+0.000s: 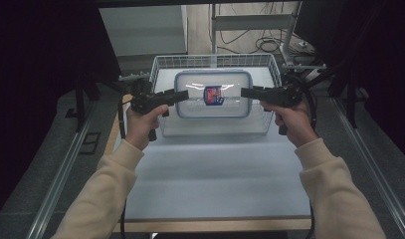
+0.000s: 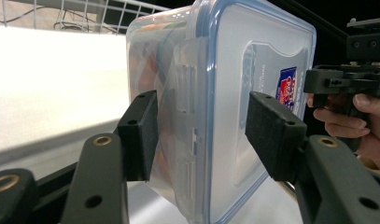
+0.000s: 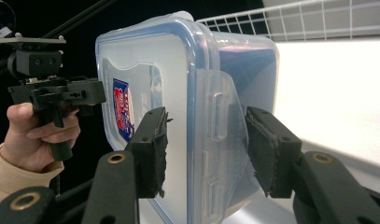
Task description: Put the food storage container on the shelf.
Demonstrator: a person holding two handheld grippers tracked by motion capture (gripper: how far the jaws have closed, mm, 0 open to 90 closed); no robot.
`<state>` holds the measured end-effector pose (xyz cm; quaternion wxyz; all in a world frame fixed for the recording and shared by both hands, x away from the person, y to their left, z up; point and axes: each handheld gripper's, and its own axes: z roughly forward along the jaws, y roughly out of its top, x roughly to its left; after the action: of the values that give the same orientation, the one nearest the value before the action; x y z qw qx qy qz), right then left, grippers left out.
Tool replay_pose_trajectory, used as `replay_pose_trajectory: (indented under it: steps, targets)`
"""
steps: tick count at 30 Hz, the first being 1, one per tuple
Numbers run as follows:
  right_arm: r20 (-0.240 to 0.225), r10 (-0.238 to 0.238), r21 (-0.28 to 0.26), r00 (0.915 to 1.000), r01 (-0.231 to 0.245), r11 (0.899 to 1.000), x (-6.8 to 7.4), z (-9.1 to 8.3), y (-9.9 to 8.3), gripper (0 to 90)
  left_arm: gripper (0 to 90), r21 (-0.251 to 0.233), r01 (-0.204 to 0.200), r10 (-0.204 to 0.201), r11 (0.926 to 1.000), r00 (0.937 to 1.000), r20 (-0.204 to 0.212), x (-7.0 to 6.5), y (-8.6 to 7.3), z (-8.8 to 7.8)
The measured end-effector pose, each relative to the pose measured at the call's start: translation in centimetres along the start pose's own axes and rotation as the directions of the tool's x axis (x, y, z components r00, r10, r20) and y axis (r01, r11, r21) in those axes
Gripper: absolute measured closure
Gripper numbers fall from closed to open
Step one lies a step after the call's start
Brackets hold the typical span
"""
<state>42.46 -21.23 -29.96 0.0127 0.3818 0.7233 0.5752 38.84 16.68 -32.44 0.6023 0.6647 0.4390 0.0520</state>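
Clear rectangular plastic box with blue-rimmed lid: smooth, glossy plastic, translucent walls, reflections across the lid; a red-and-blue printed label sits flat on it. Left claw: matt black hard plastic with brass-coloured screw inserts; its pads, pressed to the box's end, are black foam, finely grained. Right claw: same matt black body; its pads are rougher, frayed at the edges. White wire basket beyond both claws: thin coated metal grid. White bench below the claws: smooth, matt sheet with a wood-coloured front edge. Cream sleeves: soft cloth.
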Motion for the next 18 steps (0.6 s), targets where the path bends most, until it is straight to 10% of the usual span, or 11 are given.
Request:
replay_pose_trajectory:
  steps: [18]
  targets:
    - [0.006,0.040,0.012,0.9992,-0.040,0.999,-2.1,1.8,3.7,50.3,45.2,0.019,0.022,-0.022,0.9996,0.9997,-0.013,1.9,3.5,1.9]
